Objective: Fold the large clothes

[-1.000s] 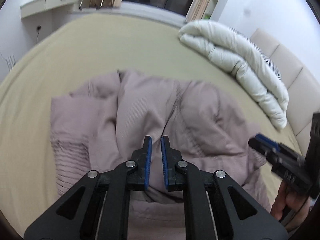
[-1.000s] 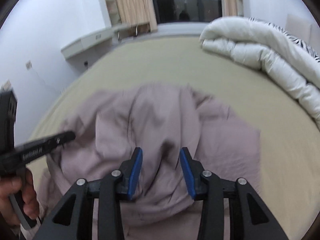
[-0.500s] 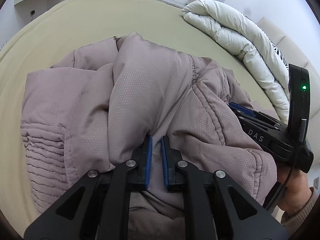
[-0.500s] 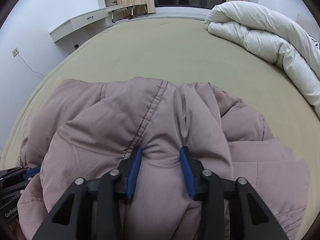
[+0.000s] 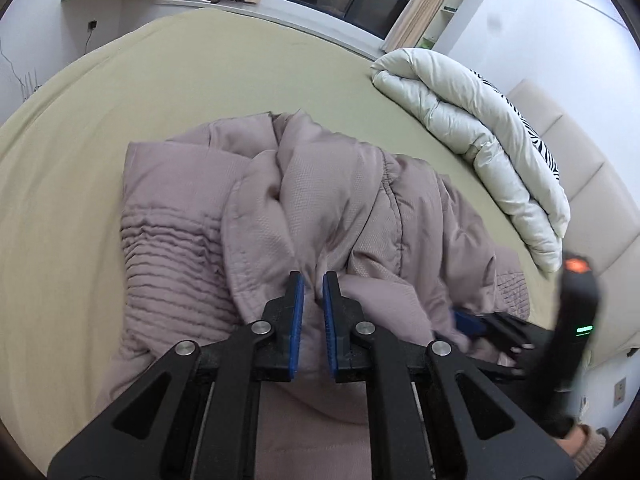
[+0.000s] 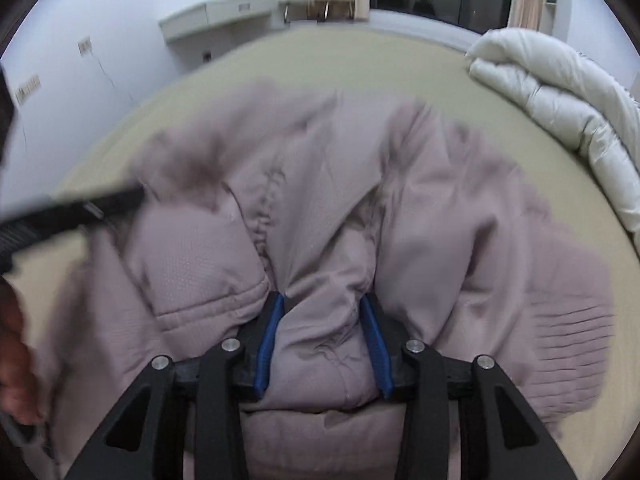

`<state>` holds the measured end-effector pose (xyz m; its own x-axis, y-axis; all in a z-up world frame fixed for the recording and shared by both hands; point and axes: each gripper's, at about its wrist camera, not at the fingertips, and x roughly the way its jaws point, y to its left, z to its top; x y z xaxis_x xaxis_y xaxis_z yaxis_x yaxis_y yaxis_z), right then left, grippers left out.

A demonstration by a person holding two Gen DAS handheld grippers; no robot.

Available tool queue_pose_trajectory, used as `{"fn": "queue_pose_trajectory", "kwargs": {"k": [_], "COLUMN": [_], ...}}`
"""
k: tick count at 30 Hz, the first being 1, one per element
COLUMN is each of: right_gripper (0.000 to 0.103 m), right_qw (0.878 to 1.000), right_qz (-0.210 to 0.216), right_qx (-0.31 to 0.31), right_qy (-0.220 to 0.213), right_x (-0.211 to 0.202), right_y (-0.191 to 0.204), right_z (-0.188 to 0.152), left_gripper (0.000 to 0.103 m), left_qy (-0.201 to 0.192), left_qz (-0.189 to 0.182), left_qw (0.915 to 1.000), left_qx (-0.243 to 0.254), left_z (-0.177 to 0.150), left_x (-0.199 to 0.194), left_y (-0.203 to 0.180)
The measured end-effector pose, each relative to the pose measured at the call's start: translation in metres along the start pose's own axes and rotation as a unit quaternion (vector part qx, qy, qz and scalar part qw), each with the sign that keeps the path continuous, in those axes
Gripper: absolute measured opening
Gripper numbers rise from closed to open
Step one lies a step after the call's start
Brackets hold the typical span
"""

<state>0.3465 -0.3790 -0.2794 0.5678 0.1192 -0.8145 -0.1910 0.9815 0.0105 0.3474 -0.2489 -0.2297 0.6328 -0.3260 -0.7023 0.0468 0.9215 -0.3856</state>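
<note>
Half a second back the mauve padded jacket (image 5: 320, 208) filled both views; now more bare bed (image 5: 200, 80) shows around it, free up to the white duvet (image 5: 472, 128) at upper right. The left gripper (image 5: 313, 280) pinches a thin fold; the right gripper (image 6: 323, 300) clamps a thick bunch.

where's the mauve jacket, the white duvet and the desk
mauve jacket (image 5: 320, 184): left wrist view, puffy middle panel
white duvet (image 5: 472, 128): left wrist view, folded bulk
desk (image 6: 216, 20): right wrist view, front edge

Both wrist cams close, angled down over jacket (image 5: 320, 200); share bed (image 5: 200, 72), duvet (image 6: 560, 96).
</note>
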Motion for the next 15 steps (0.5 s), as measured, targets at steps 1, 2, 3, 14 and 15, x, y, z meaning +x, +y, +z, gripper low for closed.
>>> {"fn": "queue_pose_trajectory", "kwargs": {"k": [1, 2, 3, 14, 15], "right_gripper": [0.046, 0.046, 0.045, 0.065, 0.067], "right_qw": [1.000, 1.000, 1.000, 0.998, 1.000], "right_qz": [-0.004, -0.002, -0.001, 0.034, 0.022], "right_qx": [-0.009, -0.005, 0.008, 0.022, 0.010], "right_qy": [-0.012, -0.005, 0.006, -0.053, -0.015], "right_x": [0.003, 0.002, -0.003, -0.017, 0.011], "right_y": [0.001, 0.000, -0.001, 0.030, 0.035], "right_z": [-0.002, 0.001, 0.006, 0.088, 0.085], "left_gripper": [0.009, 0.009, 0.009, 0.009, 0.009], "left_qy": [0.000, -0.001, -0.003, -0.036, -0.038], "left_qz": [-0.001, -0.003, -0.006, -0.013, -0.011], "left_qw": [1.0000, 1.0000, 1.0000, 0.9988, 0.9987], "left_qx": [0.001, 0.001, 0.001, -0.030, -0.032], "left_z": [-0.004, -0.007, -0.010, -0.058, -0.061], "left_x": [-0.005, -0.011, -0.017, -0.110, -0.116], "left_y": [0.004, 0.007, 0.010, 0.054, 0.057]}}
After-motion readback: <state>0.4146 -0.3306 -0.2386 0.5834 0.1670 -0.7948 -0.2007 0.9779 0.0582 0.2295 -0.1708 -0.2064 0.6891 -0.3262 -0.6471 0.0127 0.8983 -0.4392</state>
